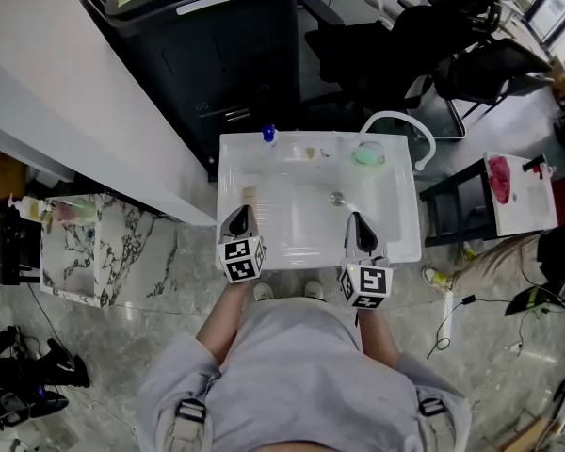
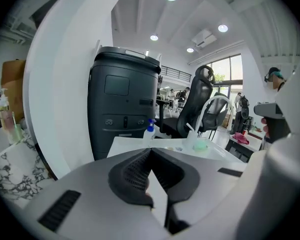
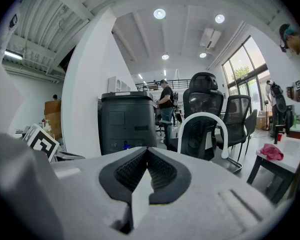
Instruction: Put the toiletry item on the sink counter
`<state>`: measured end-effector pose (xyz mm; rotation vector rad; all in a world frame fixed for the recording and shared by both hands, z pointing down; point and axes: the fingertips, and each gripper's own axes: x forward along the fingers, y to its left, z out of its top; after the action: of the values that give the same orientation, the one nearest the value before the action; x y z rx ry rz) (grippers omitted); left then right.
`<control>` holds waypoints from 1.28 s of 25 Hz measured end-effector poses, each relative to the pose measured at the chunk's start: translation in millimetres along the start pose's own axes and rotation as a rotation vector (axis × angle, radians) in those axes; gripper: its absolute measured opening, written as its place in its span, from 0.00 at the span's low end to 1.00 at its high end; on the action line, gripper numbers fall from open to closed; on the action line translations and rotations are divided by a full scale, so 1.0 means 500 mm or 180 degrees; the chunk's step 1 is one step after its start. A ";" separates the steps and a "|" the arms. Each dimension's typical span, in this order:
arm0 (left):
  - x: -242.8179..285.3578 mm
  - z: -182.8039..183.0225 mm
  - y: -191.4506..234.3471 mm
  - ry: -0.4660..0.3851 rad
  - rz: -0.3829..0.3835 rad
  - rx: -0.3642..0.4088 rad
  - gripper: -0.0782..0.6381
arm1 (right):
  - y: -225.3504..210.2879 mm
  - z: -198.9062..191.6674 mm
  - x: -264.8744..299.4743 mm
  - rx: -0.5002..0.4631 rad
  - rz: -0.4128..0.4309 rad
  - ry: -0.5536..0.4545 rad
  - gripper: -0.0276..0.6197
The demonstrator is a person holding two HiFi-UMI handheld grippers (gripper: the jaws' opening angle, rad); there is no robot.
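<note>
A white sink unit stands right in front of me. On its back rim are a small blue-capped bottle, also visible in the left gripper view, and a pale green item next to the white arched faucet. A small beige item lies on the left rim. My left gripper hovers over the front left of the sink, just short of the beige item, its jaws together and empty. My right gripper is over the front right of the basin, also shut on nothing.
A big black bin stands behind the sink, with office chairs to its right. A marble-topped side table holding bottles is at the left. A low table with a pink cloth is at the right. A white wall runs diagonally at the left.
</note>
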<state>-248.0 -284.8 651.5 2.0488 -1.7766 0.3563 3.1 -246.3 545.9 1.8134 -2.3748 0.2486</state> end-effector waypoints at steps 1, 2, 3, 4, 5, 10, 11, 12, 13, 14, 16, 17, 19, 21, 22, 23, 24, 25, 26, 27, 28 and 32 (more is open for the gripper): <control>-0.003 0.008 -0.002 -0.0032 -0.0007 -0.0010 0.12 | 0.001 0.000 0.000 0.0002 0.0005 -0.0002 0.05; -0.007 0.017 -0.003 -0.0063 -0.0015 -0.0019 0.12 | 0.001 0.001 0.000 0.0005 0.0010 -0.0006 0.05; -0.011 0.026 -0.006 -0.0095 -0.0024 -0.0021 0.12 | 0.002 0.002 0.000 0.0006 0.0014 -0.0009 0.05; -0.015 0.034 -0.008 -0.0129 -0.0033 -0.0015 0.12 | 0.002 0.003 0.000 0.0006 0.0017 -0.0012 0.05; -0.021 0.043 -0.011 -0.0166 -0.0043 -0.0003 0.12 | 0.001 0.003 -0.001 0.0006 0.0019 -0.0013 0.05; -0.045 0.089 -0.026 -0.0366 -0.0087 0.0071 0.12 | -0.003 0.006 -0.001 -0.0005 0.0019 -0.0018 0.05; -0.049 0.098 -0.028 -0.0404 -0.0096 0.0081 0.12 | -0.003 0.007 -0.001 -0.0008 0.0021 -0.0020 0.05; -0.054 0.106 -0.031 -0.0439 -0.0106 0.0089 0.12 | -0.002 0.009 -0.001 -0.0010 0.0025 -0.0024 0.05; -0.059 0.113 -0.033 -0.0472 -0.0116 0.0091 0.12 | -0.001 0.010 -0.001 -0.0013 0.0028 -0.0027 0.05; -0.063 0.120 -0.035 -0.0502 -0.0128 0.0085 0.12 | 0.000 0.011 -0.001 -0.0016 0.0032 -0.0029 0.05; -0.070 0.134 -0.038 -0.0557 -0.0151 0.0052 0.12 | 0.001 0.012 0.000 -0.0022 0.0042 -0.0030 0.05; -0.074 0.142 -0.040 -0.0587 -0.0160 0.0041 0.12 | 0.002 0.013 0.001 -0.0024 0.0048 -0.0032 0.05; -0.083 0.159 -0.044 -0.0656 -0.0174 0.0051 0.12 | 0.003 0.015 0.001 -0.0029 0.0057 -0.0038 0.05; -0.092 0.176 -0.050 -0.0730 -0.0186 0.0094 0.12 | 0.002 0.016 0.002 -0.0034 0.0061 -0.0043 0.05; -0.097 0.184 -0.053 -0.0769 -0.0192 0.0122 0.12 | 0.002 0.016 0.002 -0.0035 0.0061 -0.0043 0.05; -0.102 0.192 -0.056 -0.0808 -0.0197 0.0152 0.12 | 0.001 0.016 0.002 -0.0035 0.0061 -0.0044 0.05; -0.108 0.200 -0.060 -0.0845 -0.0202 0.0181 0.12 | 0.000 0.016 0.002 -0.0033 0.0061 -0.0046 0.05; -0.113 0.207 -0.064 -0.0882 -0.0206 0.0210 0.12 | -0.001 0.017 0.001 -0.0030 0.0061 -0.0051 0.05; -0.118 0.214 -0.067 -0.0917 -0.0210 0.0235 0.12 | -0.002 0.019 0.001 -0.0027 0.0061 -0.0058 0.05; -0.123 0.220 -0.070 -0.0952 -0.0215 0.0255 0.12 | -0.003 0.021 0.001 -0.0024 0.0061 -0.0067 0.05; -0.127 0.226 -0.073 -0.0988 -0.0221 0.0267 0.12 | -0.004 0.023 0.001 -0.0023 0.0060 -0.0075 0.05; -0.142 0.242 -0.082 -0.1111 -0.0257 0.0274 0.12 | -0.005 0.035 -0.001 -0.0022 0.0062 -0.0127 0.05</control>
<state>-227.3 -273.3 507.5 2.3512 -1.8916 0.0523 5.6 -250.1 528.8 1.8098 -2.4180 0.2082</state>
